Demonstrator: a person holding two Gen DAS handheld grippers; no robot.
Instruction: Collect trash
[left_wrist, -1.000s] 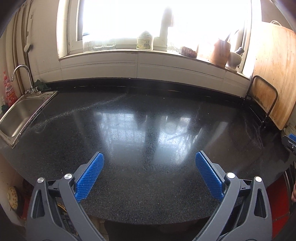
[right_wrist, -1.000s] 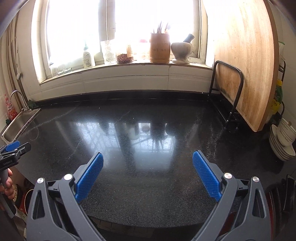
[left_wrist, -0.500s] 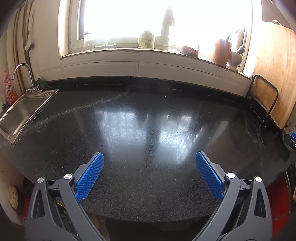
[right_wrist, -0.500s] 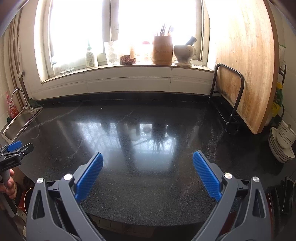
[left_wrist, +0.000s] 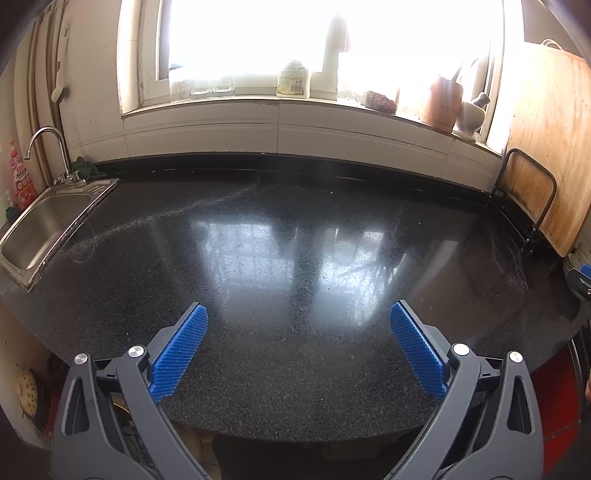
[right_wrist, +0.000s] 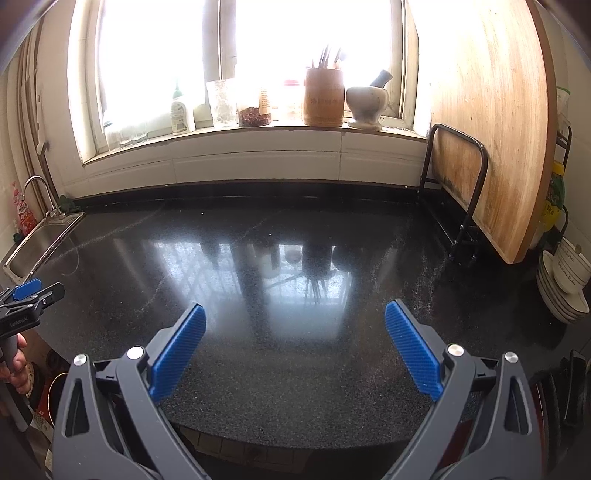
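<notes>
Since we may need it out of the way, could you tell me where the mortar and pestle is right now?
In the right wrist view the mortar and pestle stands on the windowsill, between the wooden utensil holder and the big cutting board.

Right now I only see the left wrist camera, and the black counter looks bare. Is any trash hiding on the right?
Observer: None I can see. The right wrist view shows stacked white bowls past the cutting board.
Operator: Is my other gripper holding something?
Observer: No, the right gripper is open, nothing between its fingers.
Operator: Can you see my left one?
Observer: Yes, the left gripper at that view's left edge, a hand on its handle.
</notes>
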